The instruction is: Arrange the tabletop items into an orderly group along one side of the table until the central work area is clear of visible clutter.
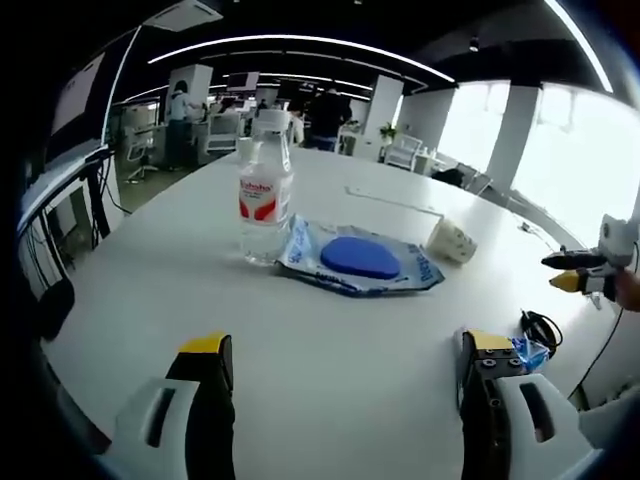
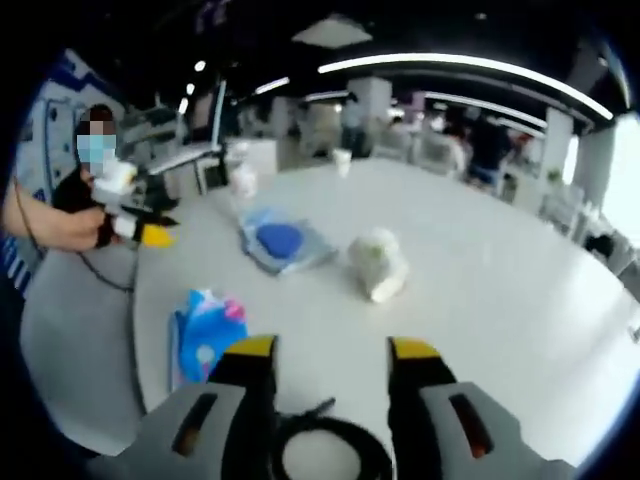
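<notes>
1. White table (image 1: 150,280) in the left gripper view, and the tidy-up looks barely begun — a clear water bottle (image 1: 265,190) with a red label stands upright mid-table. Touching its right side lies a flat blue packet (image 1: 360,258), a small pale bundle (image 1: 452,240) just beyond that. The left gripper (image 1: 340,365) hangs released, jaws wide apart, nothing between them.

2. Right gripper view now — the right gripper (image 2: 331,358) is also spread open and empty, a black cable (image 2: 320,440) coiled beneath it. Relative to the blue packet (image 2: 283,240), the crumpled pale bundle (image 2: 377,263) sits just right, a bright blue-pink wrapper (image 2: 207,330) nearer the gripper. My read: everything remains scattered centrally, grouping all to do.
</notes>
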Demonstrator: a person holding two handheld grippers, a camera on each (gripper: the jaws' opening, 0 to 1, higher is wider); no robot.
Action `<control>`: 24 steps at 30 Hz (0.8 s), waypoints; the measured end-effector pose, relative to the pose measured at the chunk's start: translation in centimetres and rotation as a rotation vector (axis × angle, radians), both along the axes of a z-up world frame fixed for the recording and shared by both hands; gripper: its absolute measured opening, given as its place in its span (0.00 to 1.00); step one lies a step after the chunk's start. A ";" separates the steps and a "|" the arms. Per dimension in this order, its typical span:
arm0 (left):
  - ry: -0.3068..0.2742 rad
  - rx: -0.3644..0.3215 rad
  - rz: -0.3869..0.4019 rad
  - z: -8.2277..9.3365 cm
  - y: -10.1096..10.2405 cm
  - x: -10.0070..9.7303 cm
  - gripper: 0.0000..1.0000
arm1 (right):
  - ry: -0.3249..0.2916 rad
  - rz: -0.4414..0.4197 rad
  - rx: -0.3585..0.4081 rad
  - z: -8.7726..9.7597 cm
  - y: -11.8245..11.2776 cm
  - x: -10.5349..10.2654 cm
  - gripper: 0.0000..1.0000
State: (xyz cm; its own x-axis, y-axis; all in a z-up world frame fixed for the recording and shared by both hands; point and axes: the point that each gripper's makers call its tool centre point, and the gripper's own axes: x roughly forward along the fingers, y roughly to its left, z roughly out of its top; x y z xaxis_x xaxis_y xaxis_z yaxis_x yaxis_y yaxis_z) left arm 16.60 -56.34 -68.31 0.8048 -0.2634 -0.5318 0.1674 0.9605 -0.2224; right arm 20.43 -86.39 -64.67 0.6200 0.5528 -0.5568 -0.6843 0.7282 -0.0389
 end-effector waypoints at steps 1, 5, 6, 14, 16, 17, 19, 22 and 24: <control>-0.001 -0.003 0.001 -0.1 -0.1 0.0 0.94 | 0.000 0.013 -0.021 -0.2 0.2 0.5 0.40; 0.003 -0.044 -0.025 -0.1 -1.3 0.0 0.92 | 0.032 0.027 -0.067 -0.7 0.4 1.6 0.44; 0.003 -0.042 -0.034 -0.1 -1.4 0.0 0.92 | 0.044 0.027 -0.085 -0.9 0.2 1.9 0.45; 0.036 -0.072 -0.023 -0.9 -1.0 -0.1 0.89 | 0.074 -0.027 -0.094 -0.6 0.7 7.7 0.49; 0.039 -0.074 -0.028 -0.9 -1.1 -0.1 0.89 | 0.081 -0.033 -0.098 -0.6 0.9 8.4 0.51; 0.038 -0.071 -0.032 -0.9 -1.1 -0.2 0.89 | 0.079 -0.029 -0.096 -0.6 1.1 8.6 0.52; 0.033 -0.075 -0.032 -0.7 -1.1 -0.1 0.89 | 0.066 -0.001 -0.088 -0.7 2.2 9.5 0.54; 0.035 -0.085 -0.027 -0.9 -1.1 0.0 0.90 | 0.065 0.027 -0.123 -1.5 3.2 11.0 0.56; 0.044 -0.085 -0.034 -1.1 -1.3 -0.1 0.89 | 0.064 0.048 -0.132 -1.8 4.0 12.2 0.57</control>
